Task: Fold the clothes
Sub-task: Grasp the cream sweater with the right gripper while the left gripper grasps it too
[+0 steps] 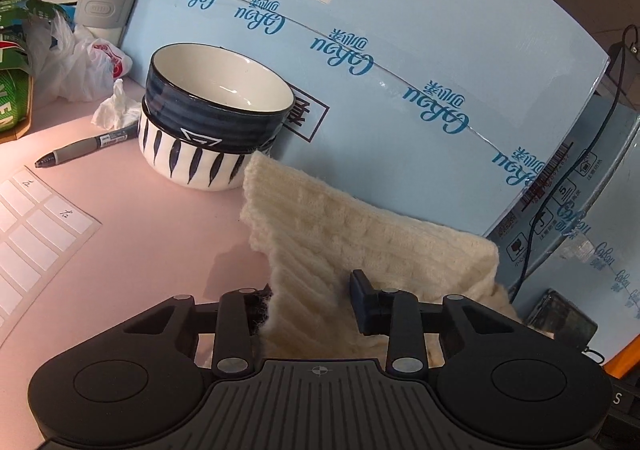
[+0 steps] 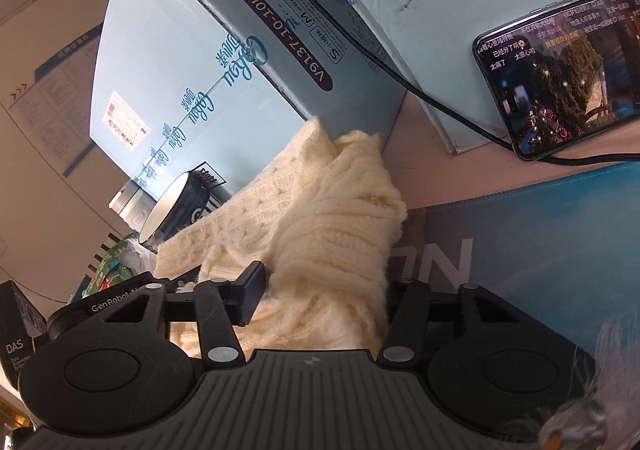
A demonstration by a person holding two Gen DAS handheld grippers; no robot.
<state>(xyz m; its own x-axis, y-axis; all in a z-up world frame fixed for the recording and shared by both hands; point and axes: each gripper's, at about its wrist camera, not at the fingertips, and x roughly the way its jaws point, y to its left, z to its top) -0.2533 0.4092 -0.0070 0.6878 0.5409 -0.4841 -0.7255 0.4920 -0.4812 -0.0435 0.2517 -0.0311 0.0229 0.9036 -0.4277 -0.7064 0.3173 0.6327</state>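
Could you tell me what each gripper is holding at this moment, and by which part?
Both hold the cream knit. The left gripper pinches a flat edge of it; the right gripper is closed on a bunched, thicker fold.

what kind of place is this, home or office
Probably a cluttered home or office desk, hard to say which: stacked bowls, a marker pen, a playing phone and big blue shipping boxes crowd it.

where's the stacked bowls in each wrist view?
Left wrist: stacked bowls upper left of centre, upright on the pink table, beside the blue carton.
Right wrist: same bowls at left middle, tilted by the camera's roll, partly behind the cream knit.
Shared landmark: cream knit garment.
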